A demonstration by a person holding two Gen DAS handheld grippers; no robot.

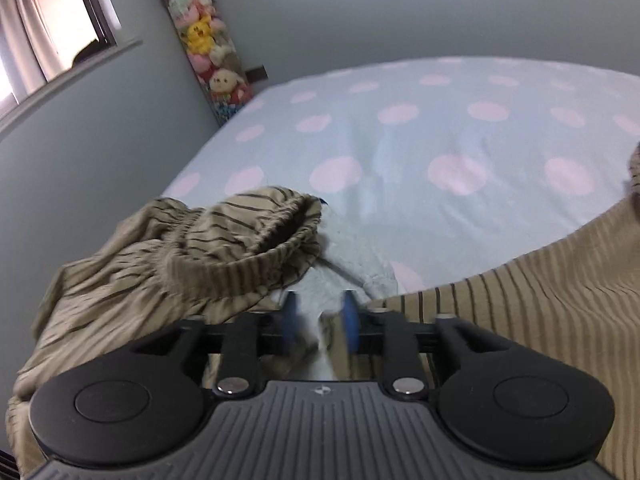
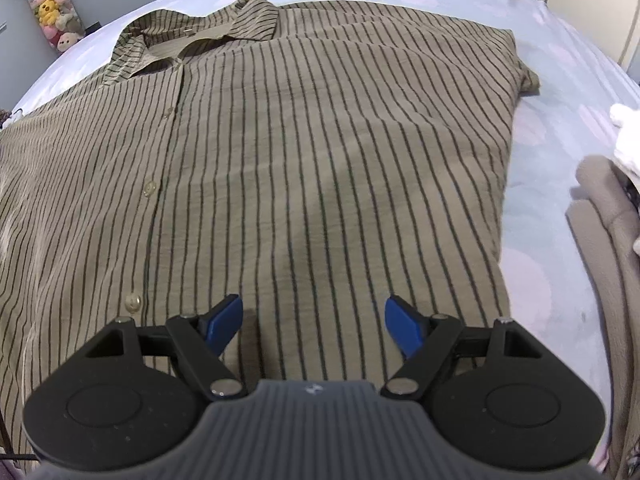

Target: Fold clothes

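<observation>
Folding stage: early, by my reading; the shirt [image 2: 320, 152] lies buttoned and face up, its right side looks turned in already, the left sleeve is loose, and the lengthwise folds are all to come.
Bed [image 1: 440, 140]: dotted sheet ahead of both grippers, carrying everything.
Shirt: striped, spread straight ahead of and under the right gripper [image 2: 314, 326], collar [image 2: 192, 40] at the far left.
Sleeve [image 1: 248, 240]: bunched in a heap just ahead and left of the left gripper [image 1: 320, 324], cuff mouth gaping (nothing flat about it).
Pile [image 2: 608, 220]: beige cloth and something white at the right gripper's far right edge, kind unclear.
Left gripper: blue pads near together; a strip of cloth seems to sit between them, but motion blur stops me telling whether it is pinched.
Right gripper: fingers spread wide, holding nothing, low above the shirt's hem end.
Left view only: the crumpled sleeve, a window [image 1: 48, 20], a column of plush toys [image 1: 204, 40].
Right view only: the whole shirt front, buttons, the tucked right edge.
</observation>
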